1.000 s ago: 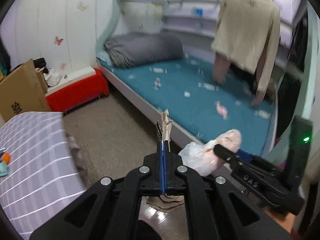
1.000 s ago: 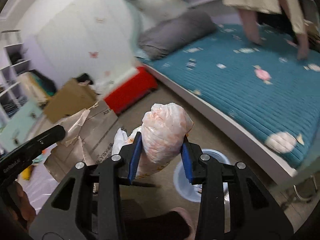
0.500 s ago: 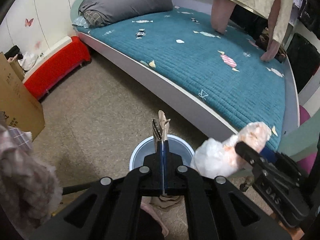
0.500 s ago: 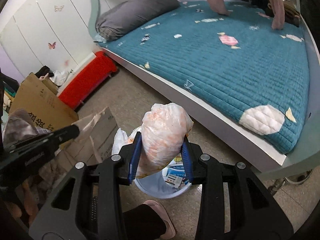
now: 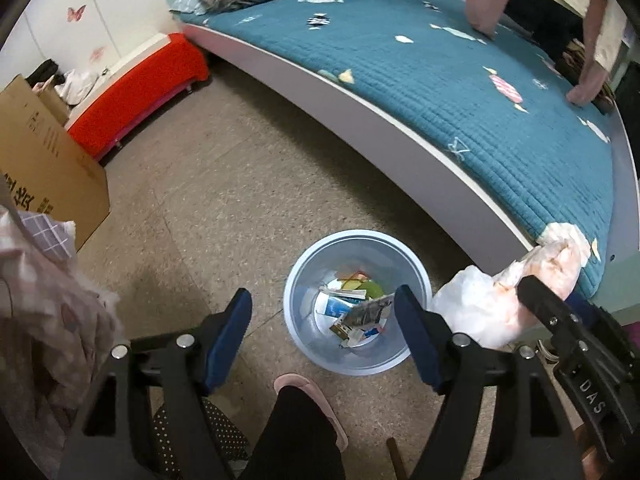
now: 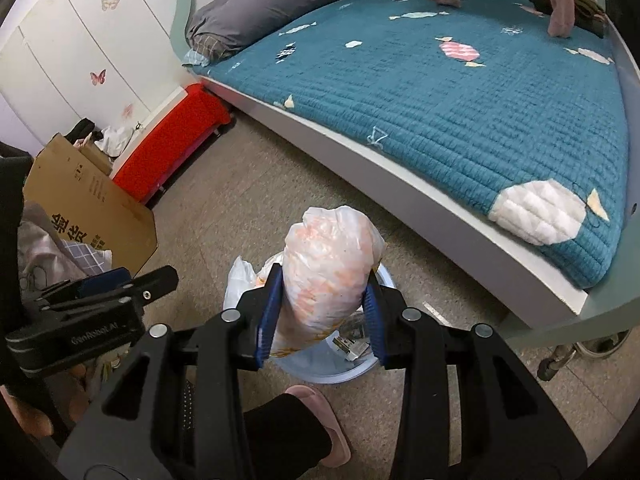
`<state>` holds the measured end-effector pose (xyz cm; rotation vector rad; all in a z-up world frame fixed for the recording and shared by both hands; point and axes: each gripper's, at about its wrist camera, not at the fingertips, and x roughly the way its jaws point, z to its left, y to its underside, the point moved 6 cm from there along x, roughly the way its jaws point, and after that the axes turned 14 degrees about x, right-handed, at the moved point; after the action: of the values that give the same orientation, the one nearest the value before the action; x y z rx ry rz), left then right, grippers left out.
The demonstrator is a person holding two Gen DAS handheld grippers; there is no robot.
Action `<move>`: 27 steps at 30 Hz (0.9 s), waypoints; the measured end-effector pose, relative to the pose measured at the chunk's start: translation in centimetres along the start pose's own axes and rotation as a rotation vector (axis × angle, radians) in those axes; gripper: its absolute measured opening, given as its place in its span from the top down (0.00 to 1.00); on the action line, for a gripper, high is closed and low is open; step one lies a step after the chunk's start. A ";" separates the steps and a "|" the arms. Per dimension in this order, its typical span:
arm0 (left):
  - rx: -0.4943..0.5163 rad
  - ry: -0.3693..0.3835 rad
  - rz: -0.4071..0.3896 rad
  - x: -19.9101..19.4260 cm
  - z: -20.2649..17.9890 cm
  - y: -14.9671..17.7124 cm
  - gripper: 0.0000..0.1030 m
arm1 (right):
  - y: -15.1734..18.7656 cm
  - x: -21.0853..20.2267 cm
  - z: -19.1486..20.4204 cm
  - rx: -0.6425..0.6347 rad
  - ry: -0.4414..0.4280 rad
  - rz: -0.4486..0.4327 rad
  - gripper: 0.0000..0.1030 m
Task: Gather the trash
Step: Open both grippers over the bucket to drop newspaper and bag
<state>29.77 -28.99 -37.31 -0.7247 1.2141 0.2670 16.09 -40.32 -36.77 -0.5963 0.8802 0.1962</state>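
Note:
A pale blue trash bin (image 5: 304, 312) stands on the floor by the bed, holding several wrappers and scraps (image 5: 356, 312). My left gripper (image 5: 324, 332) is open and empty, its jaws spread wide just above the bin. My right gripper (image 6: 320, 304) is shut on a white and orange plastic bag (image 6: 328, 276), held over the bin's rim (image 6: 340, 376). The bag also shows in the left wrist view (image 5: 516, 292), right of the bin.
A bed with a teal quilt (image 5: 440, 80) runs along the right. A red bench (image 5: 136, 92) and a cardboard box (image 5: 40, 160) stand at the left. A person's slippered foot (image 5: 308, 400) is beside the bin. Another person (image 5: 560, 20) leans on the bed.
My left gripper has opened and let go of the thin paper scrap, which is now in the bin. Both grippers tilted down over the bin. The right still holds the bag.

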 end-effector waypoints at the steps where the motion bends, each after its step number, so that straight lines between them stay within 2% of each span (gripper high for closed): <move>1: -0.004 -0.009 0.001 -0.1 0.3 0.1 0.30 | 0.2 0.1 0.3 -0.006 -0.002 0.004 0.63; 5: -0.024 -0.050 -0.006 -1.0 1.3 0.6 0.28 | 0.4 0.3 1.3 -0.016 -0.011 0.010 0.62; 10: -0.040 -0.154 -0.023 -2.2 3.1 0.9 0.26 | 0.4 1.1 2.9 -0.039 -0.019 0.006 0.60; 16: -0.056 -0.226 -0.050 -3.7 4.6 0.7 0.25 | -0.5 2.3 4.8 -0.054 -0.056 -0.017 0.57; 17: -0.061 -0.237 -0.048 -3.9 4.8 0.6 0.24 | -0.6 2.9 5.1 -0.060 -0.059 -0.012 0.52; 19: -0.075 -0.248 -0.043 -4.2 5.1 0.4 0.24 | -0.8 3.7 5.2 -0.060 -0.037 0.001 0.42; 23: -0.069 -0.244 -0.060 -4.9 5.0 0.2 0.23 | -1.1 3.7 4.9 -0.057 -0.023 -0.002 0.42; 27: -0.061 -0.237 -0.067 -5.6 4.5 0.3 0.23 | -0.9 2.3 4.7 -0.031 -0.047 0.012 0.42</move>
<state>31.02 -24.88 -31.54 -0.7622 0.9581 0.3258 21.05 -38.61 -35.89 -0.6129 0.8361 0.2340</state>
